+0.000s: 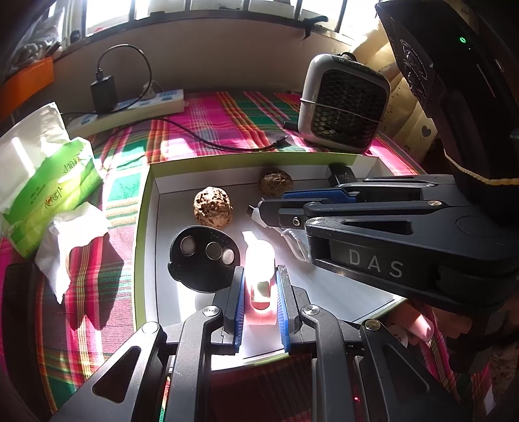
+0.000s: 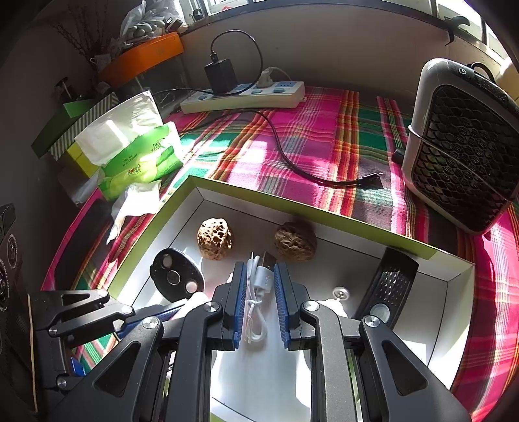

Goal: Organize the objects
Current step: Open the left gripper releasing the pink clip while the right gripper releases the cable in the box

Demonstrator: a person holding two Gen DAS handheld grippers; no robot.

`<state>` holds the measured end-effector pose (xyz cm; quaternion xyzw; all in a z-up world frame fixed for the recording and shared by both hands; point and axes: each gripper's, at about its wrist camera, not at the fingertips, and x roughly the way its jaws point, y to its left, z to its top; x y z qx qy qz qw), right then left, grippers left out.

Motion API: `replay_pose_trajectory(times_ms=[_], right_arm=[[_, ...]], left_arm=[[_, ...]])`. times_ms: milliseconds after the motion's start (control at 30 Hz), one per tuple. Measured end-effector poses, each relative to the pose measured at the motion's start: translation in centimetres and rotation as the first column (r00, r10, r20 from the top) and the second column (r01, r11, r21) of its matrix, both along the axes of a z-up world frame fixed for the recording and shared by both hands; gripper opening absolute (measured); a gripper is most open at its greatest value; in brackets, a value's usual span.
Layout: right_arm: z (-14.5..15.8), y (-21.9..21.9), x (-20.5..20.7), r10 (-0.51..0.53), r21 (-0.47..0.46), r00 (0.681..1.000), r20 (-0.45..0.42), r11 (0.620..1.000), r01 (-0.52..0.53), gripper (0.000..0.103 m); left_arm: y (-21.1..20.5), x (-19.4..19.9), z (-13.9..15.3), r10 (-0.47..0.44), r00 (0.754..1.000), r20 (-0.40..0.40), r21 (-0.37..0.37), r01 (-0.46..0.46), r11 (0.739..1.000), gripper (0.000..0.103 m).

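1. Left wrist view: the left gripper [image 1: 259, 293] has its jaws closed on a pink bottle [image 1: 258, 276], which lies lengthwise between the blue pads over the white box [image 1: 147, 207] floor.
2. Right wrist view: the right gripper [image 2: 258, 292] clamps a coiled white USB cable [image 2: 258, 292], plug forward, above the same box near two walnuts [image 2: 214, 238].

Strong sunlight is admitted through the barred window [image 1: 194, 9] at the top, where detail is blown out to white. Bright patches are cast on the pink-and-green plaid cloth [image 2: 324, 136] and the white floor of the green-rimmed shallow box [image 1: 324, 292]. A small pink plastic bottle [image 1: 259, 272] is overexposed to a glow. Hard shadows are thrown beside the crumpled white tissue [image 1: 71, 246]. Straight edges are bowed by fisheye distortion, and corners are darkened to black.
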<state>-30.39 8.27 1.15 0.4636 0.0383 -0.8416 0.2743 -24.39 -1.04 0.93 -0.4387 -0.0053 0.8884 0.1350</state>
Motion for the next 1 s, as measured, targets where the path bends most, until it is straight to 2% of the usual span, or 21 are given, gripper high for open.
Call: replay_pose_trajectory(times_ms=[500,700,900,1000], right_arm=[[-0.3,0.1,0.0,-0.005,-0.01,1.0,0.026,1.0,0.005,0.019],[-0.3,0.3,0.1,-0.017,-0.018,0.999,0.034,1.0,0.018,0.019],[0.1,0.8,0.5,-0.032,-0.031,0.999,0.027,0.999,0.033,0.029],[0.4,1.1,0.8,-0.038,-0.036,0.999,0.024,0.999,0.039,0.03]], left_arm=[[0.1,-0.1,0.0,-0.001,1.0,0.008,0.007,0.001,1.0,0.017],[0.3,0.0,0.0,-0.008,1.0,0.008,0.012,0.008,1.0,0.024],[0.2,0.1,0.2,-0.003,1.0,0.008,0.001,0.003,1.0,0.028],[0.3,0.2,0.5,-0.009,1.0,0.005,0.013,0.009,1.0,0.035]])
